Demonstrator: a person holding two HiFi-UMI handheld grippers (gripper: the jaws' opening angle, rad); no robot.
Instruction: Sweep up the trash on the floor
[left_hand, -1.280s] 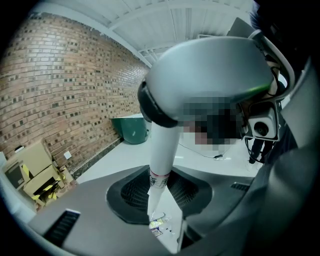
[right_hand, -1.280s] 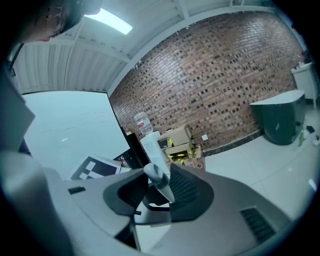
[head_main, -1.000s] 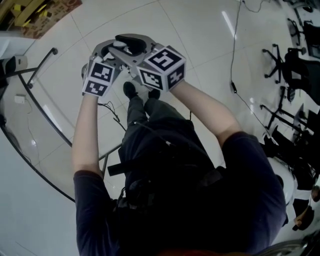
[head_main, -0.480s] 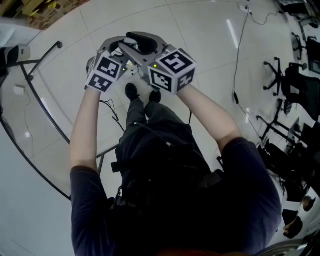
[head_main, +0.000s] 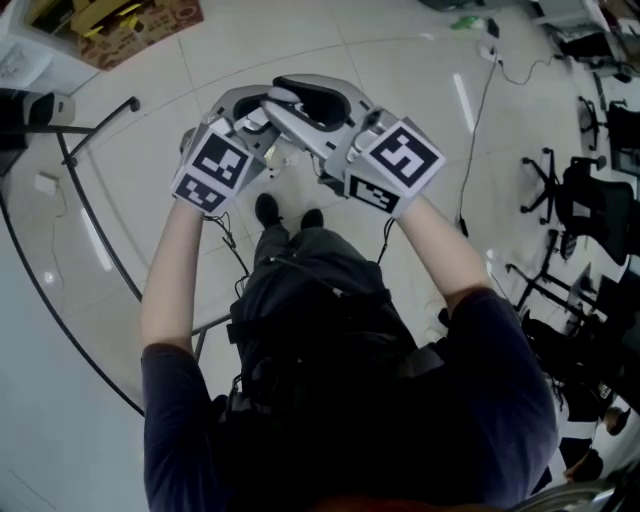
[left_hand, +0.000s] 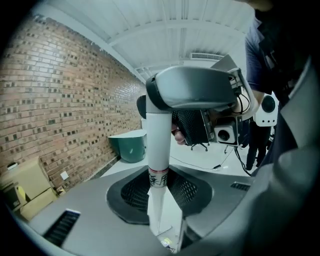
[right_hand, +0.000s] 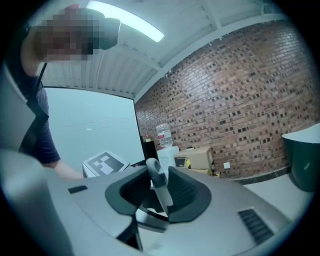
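Observation:
A white pole (left_hand: 158, 150) with a red band and printed label stands upright between the jaws of my left gripper (left_hand: 161, 202), which is shut on it. The pole's grey-capped top (right_hand: 154, 172) sits between the jaws of my right gripper (right_hand: 157, 196). Those jaws have just been closing. A gap still shows beside the pole. In the head view the left gripper (head_main: 250, 108) and right gripper (head_main: 305, 98) cross in front of the person's chest. The pole's lower end and any trash are hidden.
A cardboard box (head_main: 125, 30) lies at the far left, with a black curved rail (head_main: 85, 215) near it. A cable (head_main: 470, 130) trails on the floor, office chairs (head_main: 585, 170) stand at the right. A green bin (left_hand: 129, 146) stands by the brick wall (left_hand: 60, 95).
Both grippers have risen together, and the right one's marker cube has swung out to the right. More of the floor and the cardboard box now show.

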